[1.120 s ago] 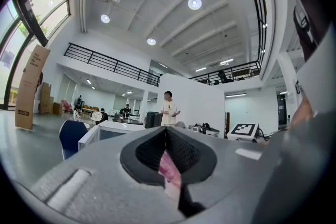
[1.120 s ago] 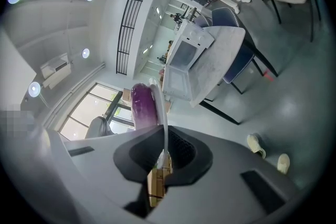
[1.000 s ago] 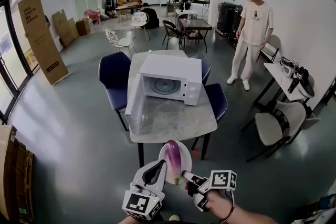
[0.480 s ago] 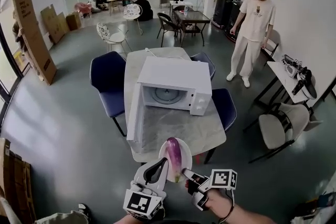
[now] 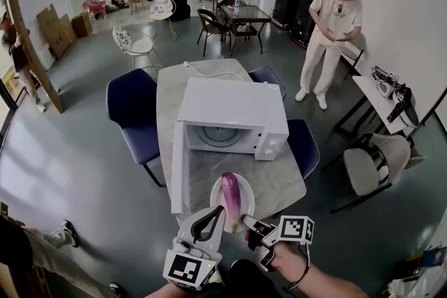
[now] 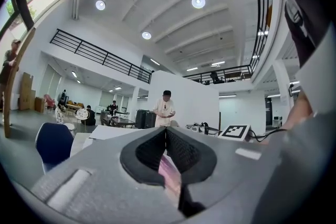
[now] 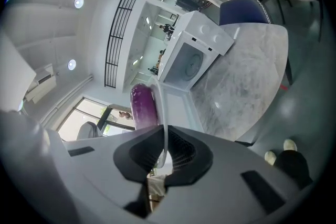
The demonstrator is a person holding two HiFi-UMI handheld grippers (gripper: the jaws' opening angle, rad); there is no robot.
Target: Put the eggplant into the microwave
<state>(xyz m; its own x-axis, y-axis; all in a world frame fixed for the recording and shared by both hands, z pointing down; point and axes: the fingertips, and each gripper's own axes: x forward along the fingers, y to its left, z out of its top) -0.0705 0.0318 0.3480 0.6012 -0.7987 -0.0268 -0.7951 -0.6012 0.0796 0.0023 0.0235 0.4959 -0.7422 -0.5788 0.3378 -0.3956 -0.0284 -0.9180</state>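
Lying lengthwise on 1 round white plate [image 5: 216, 196]: a glossy purple eggplant [image 5: 231, 193], smooth and oblong, over the near edge of the marbled table [image 5: 281, 179]. Pinching the plate's thin rim from both sides: left gripper [image 5: 211, 218] and right gripper [image 5: 249, 222], ribbed black pads pressed onto it. Beyond, a boxy white microwave [image 5: 234, 108], door [image 5: 177, 176] swung open, round glass turntable [image 5: 218, 136] inside.
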